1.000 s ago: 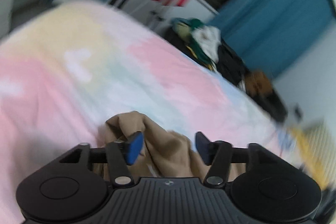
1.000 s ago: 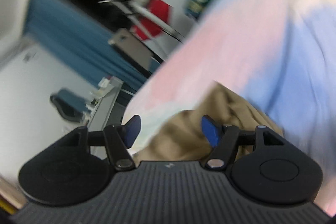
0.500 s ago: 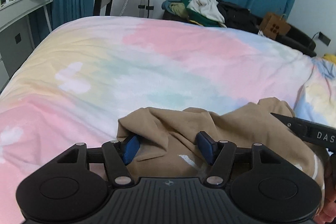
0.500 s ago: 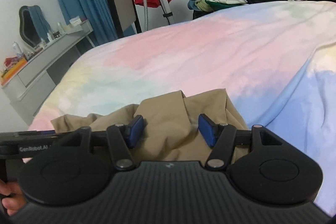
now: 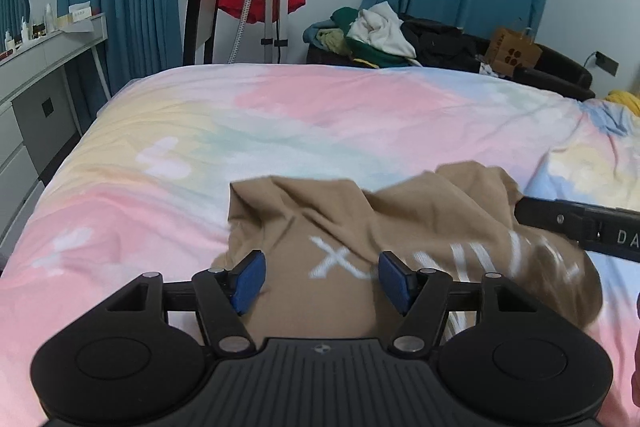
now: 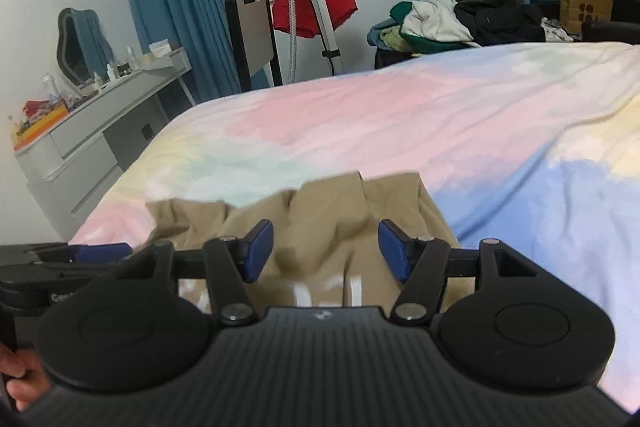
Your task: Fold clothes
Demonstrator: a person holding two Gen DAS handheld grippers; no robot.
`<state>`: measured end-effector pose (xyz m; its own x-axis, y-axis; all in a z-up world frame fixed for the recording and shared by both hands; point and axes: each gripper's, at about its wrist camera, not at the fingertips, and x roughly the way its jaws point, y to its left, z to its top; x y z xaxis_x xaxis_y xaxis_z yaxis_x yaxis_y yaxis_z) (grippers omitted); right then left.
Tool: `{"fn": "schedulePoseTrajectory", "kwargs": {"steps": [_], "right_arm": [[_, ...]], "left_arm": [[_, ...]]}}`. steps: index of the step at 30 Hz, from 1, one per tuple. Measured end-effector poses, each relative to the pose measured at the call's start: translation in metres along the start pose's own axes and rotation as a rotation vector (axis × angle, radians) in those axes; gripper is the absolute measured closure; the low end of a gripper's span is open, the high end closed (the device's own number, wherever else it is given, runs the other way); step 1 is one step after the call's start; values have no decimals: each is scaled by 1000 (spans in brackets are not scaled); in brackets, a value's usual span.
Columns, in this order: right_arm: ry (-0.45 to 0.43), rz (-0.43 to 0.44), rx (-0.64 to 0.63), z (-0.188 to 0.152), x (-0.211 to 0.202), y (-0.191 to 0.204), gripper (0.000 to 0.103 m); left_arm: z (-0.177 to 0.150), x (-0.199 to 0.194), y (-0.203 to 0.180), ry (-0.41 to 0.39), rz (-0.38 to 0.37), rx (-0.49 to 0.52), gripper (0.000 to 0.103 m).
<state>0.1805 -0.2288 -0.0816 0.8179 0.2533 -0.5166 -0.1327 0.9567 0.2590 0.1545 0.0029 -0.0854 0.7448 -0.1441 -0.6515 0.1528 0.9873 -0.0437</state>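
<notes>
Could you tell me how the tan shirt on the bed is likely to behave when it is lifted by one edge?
The tan shirt lies rumpled in soft folds on the bed, so it will probably hang limp and drape rather than hold any shape. It looks thin, so likely light. Pushed instead of lifted, it would probably bunch up on the soft cover rather than slide flat.

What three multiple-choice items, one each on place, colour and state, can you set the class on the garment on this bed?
1. Where does the garment lie?
A on the bed
B on the desk
C on the floor

2. What colour is it?
A red
B tan
C green

3. How does it lie?
A folded square
B hung up
C crumpled

Key:
1 A, it rests on the pastel cover.
2 B, tan cloth with white print.
3 C, it shows loose ridges and bunched folds.
</notes>
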Motion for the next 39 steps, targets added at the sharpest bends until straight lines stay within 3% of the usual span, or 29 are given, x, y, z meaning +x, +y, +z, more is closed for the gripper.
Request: {"fn": "schedulePoseTrajectory", "kwargs": {"steps": [7, 11, 14, 19, 23, 28, 32, 35, 39], "right_arm": [[103, -51, -45, -25, 15, 3, 43], [127, -55, -46, -32, 27, 4, 42], [123, -51, -21, -30, 23, 2, 42], [103, -39, 57, -23, 15, -4, 42], [58, -1, 167, -16, 5, -13, 42], [46, 166, 424, -13, -5, -29, 42], [109, 371, 646, -23, -2, -35, 41], [209, 533, 806, -42, 7, -29, 41], [350, 655, 967, -72, 25, -12, 41]], "left_arm": [[-14, 11, 1, 72, 17, -3, 36], [-17, 10, 7, 101, 7, -60, 36], [-14, -10, 17, 128, -37, -180, 36], [-24, -47, 37, 149, -179, -423, 26], [-43, -40, 55, 229, -253, -638, 25], [-75, -1, 76, 362, -368, -949, 26], [-80, 11, 85, 305, -377, -1030, 26], [-76, 14, 95, 245, -358, -1072, 38], [-74, 16, 102, 214, -374, -1099, 68]]}}
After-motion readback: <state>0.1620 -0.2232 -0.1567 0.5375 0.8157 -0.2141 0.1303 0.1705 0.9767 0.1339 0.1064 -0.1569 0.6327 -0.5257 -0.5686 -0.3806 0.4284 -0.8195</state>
